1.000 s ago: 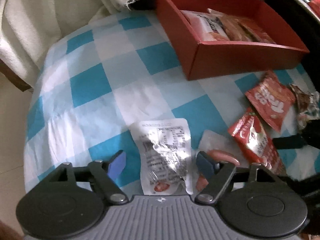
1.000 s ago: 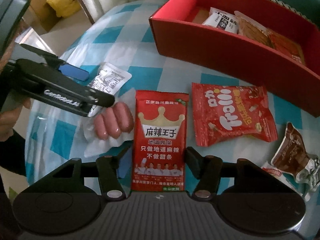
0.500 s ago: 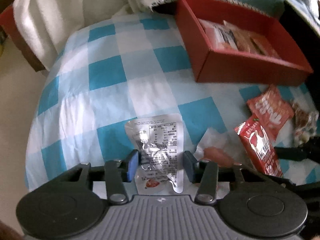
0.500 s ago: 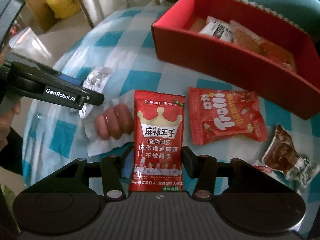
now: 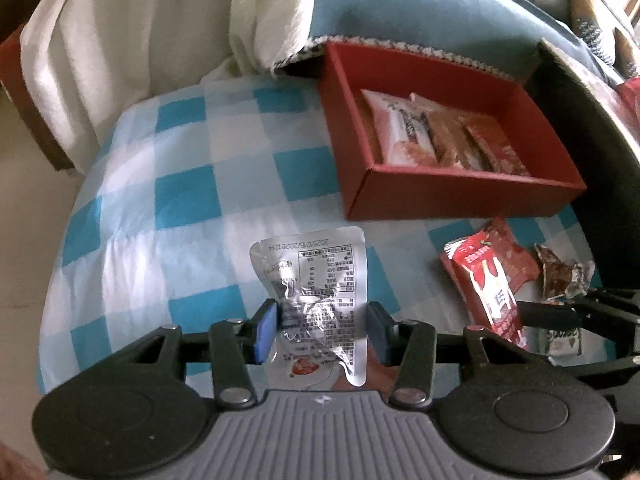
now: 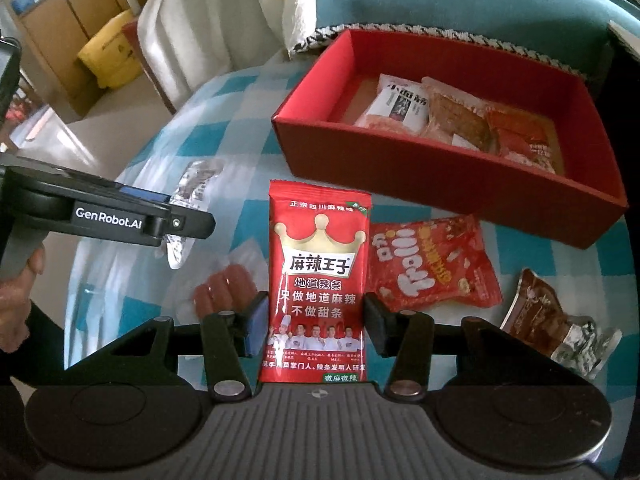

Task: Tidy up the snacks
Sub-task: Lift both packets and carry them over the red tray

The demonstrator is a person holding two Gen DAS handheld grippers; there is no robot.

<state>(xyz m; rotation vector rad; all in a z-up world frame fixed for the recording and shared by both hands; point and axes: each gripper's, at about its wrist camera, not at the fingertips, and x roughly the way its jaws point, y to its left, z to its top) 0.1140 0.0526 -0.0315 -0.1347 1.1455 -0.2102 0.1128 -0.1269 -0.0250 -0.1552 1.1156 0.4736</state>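
My left gripper [image 5: 322,332] is shut on the lower part of a silver foil snack pouch [image 5: 316,280], which hangs lifted over the blue-and-white checked cloth [image 5: 180,200]. The right wrist view shows this gripper [image 6: 188,218] side-on with the pouch [image 6: 194,182] in it. My right gripper [image 6: 316,320] is shut on a red spicy-strip packet [image 6: 318,256], held upright above the cloth. Behind both stands an open red box [image 6: 400,168] [image 5: 460,198] holding several packets.
On the cloth lie a red Trolli bag [image 6: 432,268], a clear pack of sausages [image 6: 224,292] and a crumpled brown wrapper [image 6: 548,320]. White fabric [image 5: 160,40] and a blue cushion [image 5: 400,12] rise behind the box. The cloth drops away at the left edge.
Both grippers closed on their packets, the left on the silver pouch and the right on the red packet. Both then rose, lifting them off the cloth.
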